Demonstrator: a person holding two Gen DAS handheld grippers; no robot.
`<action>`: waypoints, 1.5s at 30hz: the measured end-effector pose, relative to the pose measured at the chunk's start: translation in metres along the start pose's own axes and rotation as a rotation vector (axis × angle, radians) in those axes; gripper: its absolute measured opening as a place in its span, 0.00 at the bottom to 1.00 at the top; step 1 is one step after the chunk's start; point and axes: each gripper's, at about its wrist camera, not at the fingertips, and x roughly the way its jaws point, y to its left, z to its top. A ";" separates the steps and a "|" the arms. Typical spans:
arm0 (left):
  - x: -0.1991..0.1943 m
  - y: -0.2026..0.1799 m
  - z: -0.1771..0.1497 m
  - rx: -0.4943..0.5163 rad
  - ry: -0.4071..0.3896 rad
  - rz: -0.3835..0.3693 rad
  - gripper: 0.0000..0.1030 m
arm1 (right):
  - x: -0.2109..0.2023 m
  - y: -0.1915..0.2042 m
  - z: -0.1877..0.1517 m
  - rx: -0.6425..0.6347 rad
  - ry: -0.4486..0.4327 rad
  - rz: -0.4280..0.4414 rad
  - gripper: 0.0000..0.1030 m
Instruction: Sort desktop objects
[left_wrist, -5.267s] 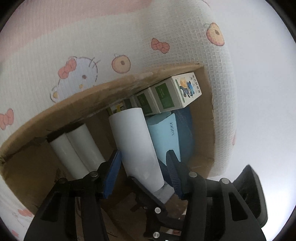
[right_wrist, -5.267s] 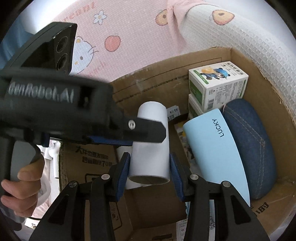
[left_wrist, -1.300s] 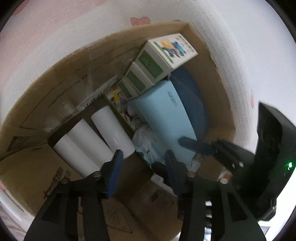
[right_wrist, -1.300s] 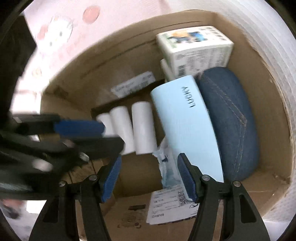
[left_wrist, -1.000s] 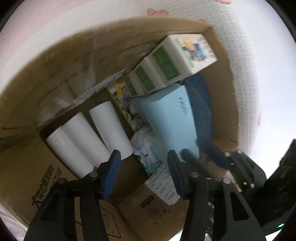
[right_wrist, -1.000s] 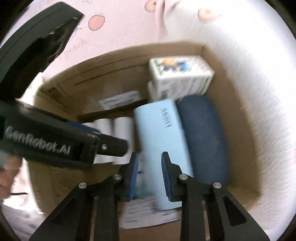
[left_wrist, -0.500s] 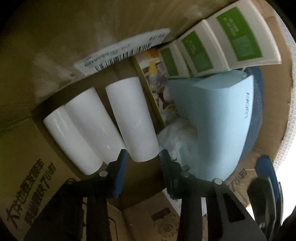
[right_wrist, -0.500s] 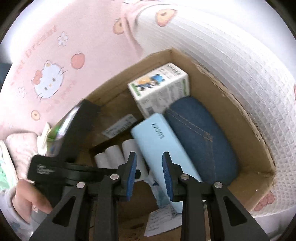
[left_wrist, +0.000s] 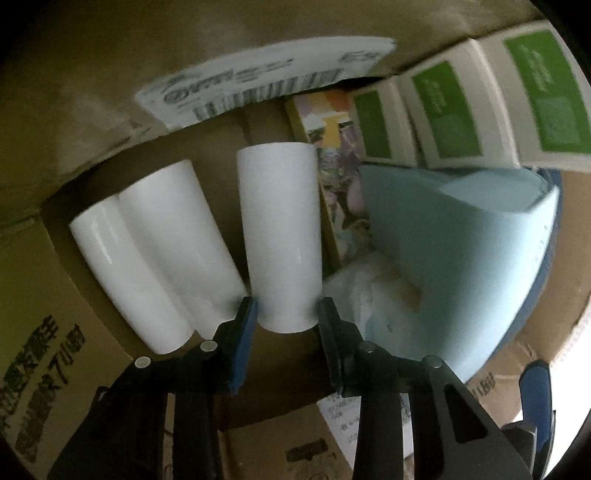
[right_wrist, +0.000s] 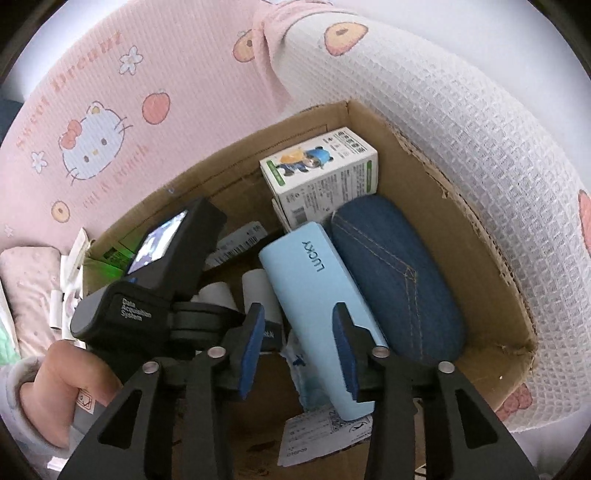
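Left gripper (left_wrist: 284, 321) is closing its jaws around the near end of the rightmost white roll (left_wrist: 280, 236), low centre in the cardboard box (right_wrist: 461, 221). Right gripper (right_wrist: 298, 347), jaws opening and empty, hovers above the light blue case (right_wrist: 314, 295); next, I judge, comes a firm pinch and straight lift.

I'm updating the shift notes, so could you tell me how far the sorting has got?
Done: two white rolls, the light blue case and denim case lie in the cardboard box. In hand: the left gripper is closing around a third white roll. The right gripper, opening, holds nothing. What remains outside the box isn't visible.
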 end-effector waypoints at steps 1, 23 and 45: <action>0.002 0.003 0.001 -0.023 -0.003 -0.010 0.35 | 0.002 -0.001 0.000 0.000 0.005 -0.013 0.40; -0.025 0.048 -0.010 -0.279 -0.121 -0.104 0.43 | 0.018 0.015 -0.003 -0.120 0.050 -0.115 0.55; -0.153 0.024 -0.046 0.297 -0.582 -0.170 0.05 | 0.047 0.045 0.004 -0.186 0.176 0.096 0.55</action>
